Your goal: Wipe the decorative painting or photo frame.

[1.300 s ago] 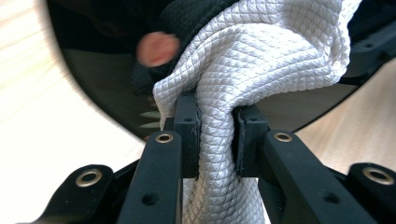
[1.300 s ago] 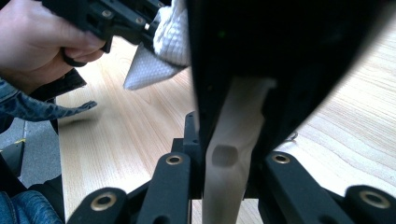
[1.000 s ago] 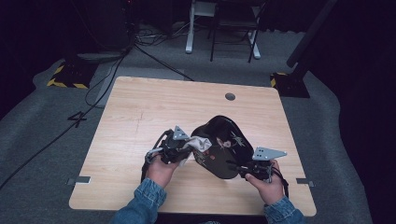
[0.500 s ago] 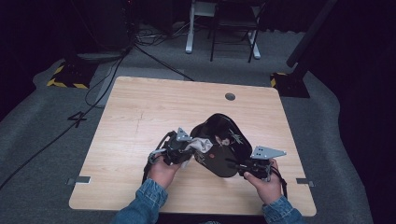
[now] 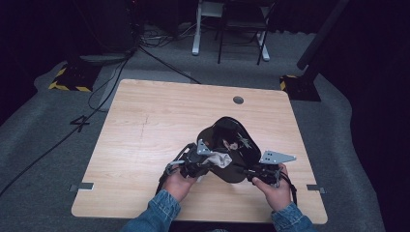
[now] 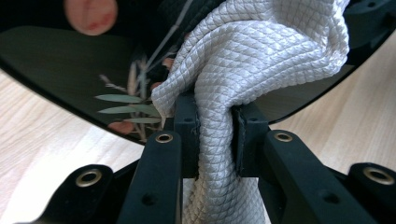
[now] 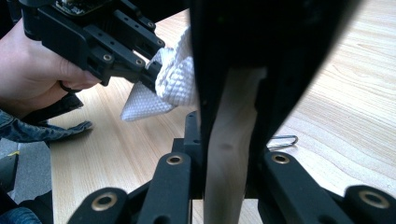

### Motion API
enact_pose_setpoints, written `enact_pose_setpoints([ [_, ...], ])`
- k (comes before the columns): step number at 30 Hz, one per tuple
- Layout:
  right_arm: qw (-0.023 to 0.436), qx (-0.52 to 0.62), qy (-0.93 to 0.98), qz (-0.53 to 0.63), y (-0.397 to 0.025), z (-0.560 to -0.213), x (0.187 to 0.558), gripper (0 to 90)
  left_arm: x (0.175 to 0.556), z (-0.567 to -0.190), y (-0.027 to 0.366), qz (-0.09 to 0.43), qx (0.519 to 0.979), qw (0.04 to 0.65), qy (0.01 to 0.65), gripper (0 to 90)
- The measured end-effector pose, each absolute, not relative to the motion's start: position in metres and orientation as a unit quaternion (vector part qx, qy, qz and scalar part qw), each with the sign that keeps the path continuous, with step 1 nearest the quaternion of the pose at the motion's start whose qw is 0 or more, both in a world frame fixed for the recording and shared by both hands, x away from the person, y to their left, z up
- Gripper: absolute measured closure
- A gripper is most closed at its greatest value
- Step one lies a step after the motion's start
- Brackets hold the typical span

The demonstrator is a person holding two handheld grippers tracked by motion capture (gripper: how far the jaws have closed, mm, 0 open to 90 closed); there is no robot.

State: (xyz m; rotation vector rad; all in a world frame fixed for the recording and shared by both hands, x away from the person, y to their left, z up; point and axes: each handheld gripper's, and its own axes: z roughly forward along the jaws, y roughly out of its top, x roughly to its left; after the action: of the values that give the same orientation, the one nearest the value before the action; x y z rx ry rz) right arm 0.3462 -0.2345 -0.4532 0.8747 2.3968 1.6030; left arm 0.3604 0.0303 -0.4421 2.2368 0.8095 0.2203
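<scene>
A person at a wooden desk [image 5: 145, 125] holds a gripper in each hand, and the work in hand looks like wiping a glossy black tray with a cloth. The black tray [image 5: 231, 145] is oval, painted with small leaves and flowers, and is held tilted up off the desk near the person's edge, its long axis running from the right hand away and toward the left.

The right gripper [image 5: 244, 171] has its jaws clamped on the tray's near edge, where a pale wooden handle [image 7: 229, 154] sits squeezed between them in the right gripper view.

The left gripper [image 5: 205, 166] lies just left of the tray, so it is the one placed to do the wiping. Its jaws are closed tight on a bunched white cloth [image 6: 243, 70] (a quilted, diamond-pattern weave), and the cloth's free end is pressed against the tray's shiny face, touching it near the lower left rim.
</scene>
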Motion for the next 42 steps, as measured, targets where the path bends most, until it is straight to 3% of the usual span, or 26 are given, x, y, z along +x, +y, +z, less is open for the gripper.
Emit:
enact_pose_setpoints([
  [26,0.061,0.287,0.796,0.53,-0.237,-0.453,0.346,79.5,0.383,-0.443,0.079,0.102,0.835,0.375,0.389,75.4],
  [42,0.063,0.288,0.794,0.532,-0.239,-0.453,0.348,79.7,0.371,-0.449,0.051,0.089,0.858,0.363,0.353,75.4],
])
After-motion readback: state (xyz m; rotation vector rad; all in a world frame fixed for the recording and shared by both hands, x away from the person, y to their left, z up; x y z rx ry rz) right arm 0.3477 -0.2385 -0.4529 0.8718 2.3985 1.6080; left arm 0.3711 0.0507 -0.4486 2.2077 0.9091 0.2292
